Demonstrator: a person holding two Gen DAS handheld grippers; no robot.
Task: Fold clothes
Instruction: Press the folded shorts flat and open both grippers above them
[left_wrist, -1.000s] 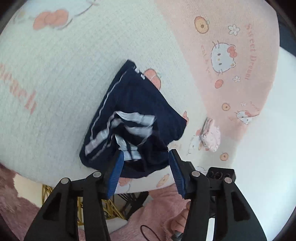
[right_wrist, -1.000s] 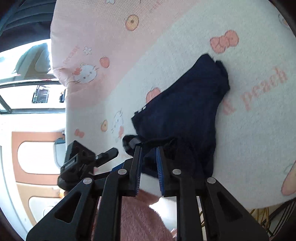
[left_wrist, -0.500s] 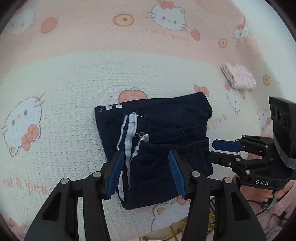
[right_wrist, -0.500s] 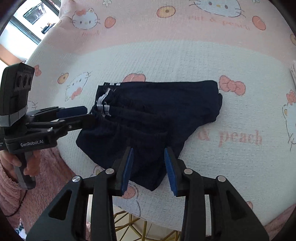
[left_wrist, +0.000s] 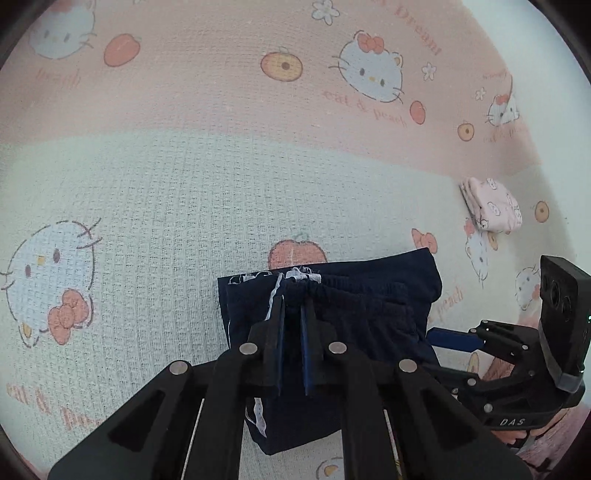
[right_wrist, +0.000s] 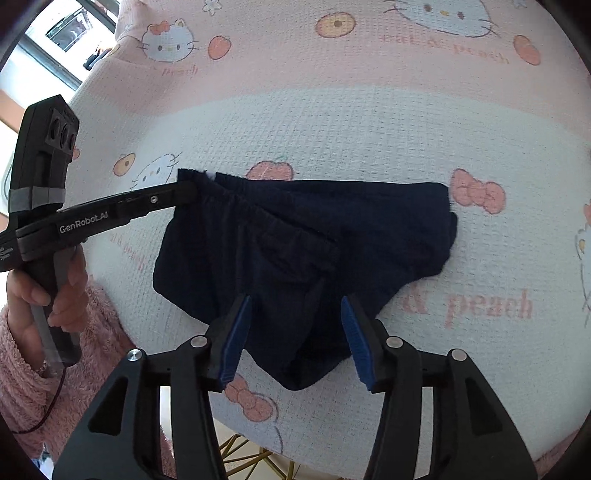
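Observation:
Navy shorts (right_wrist: 295, 251) with white side stripes lie partly folded on a Hello Kitty cloth (right_wrist: 332, 122). They also show in the left wrist view (left_wrist: 354, 306). My left gripper (left_wrist: 291, 310) is shut on the elastic waistband at the shorts' far left corner; in the right wrist view it (right_wrist: 184, 192) reaches in from the left. My right gripper (right_wrist: 295, 314) is open, its blue pads astride the shorts' near edge, not gripping. It shows at the right in the left wrist view (left_wrist: 454, 338).
A small folded pink garment (left_wrist: 491, 205) lies at the far right of the cloth. The table's front edge and gold legs (right_wrist: 243, 454) show below. A pink-sleeved hand (right_wrist: 48, 291) holds the left gripper.
My left gripper has closed on the shorts' waistband corner. My right gripper has opened wider over the near edge of the shorts.

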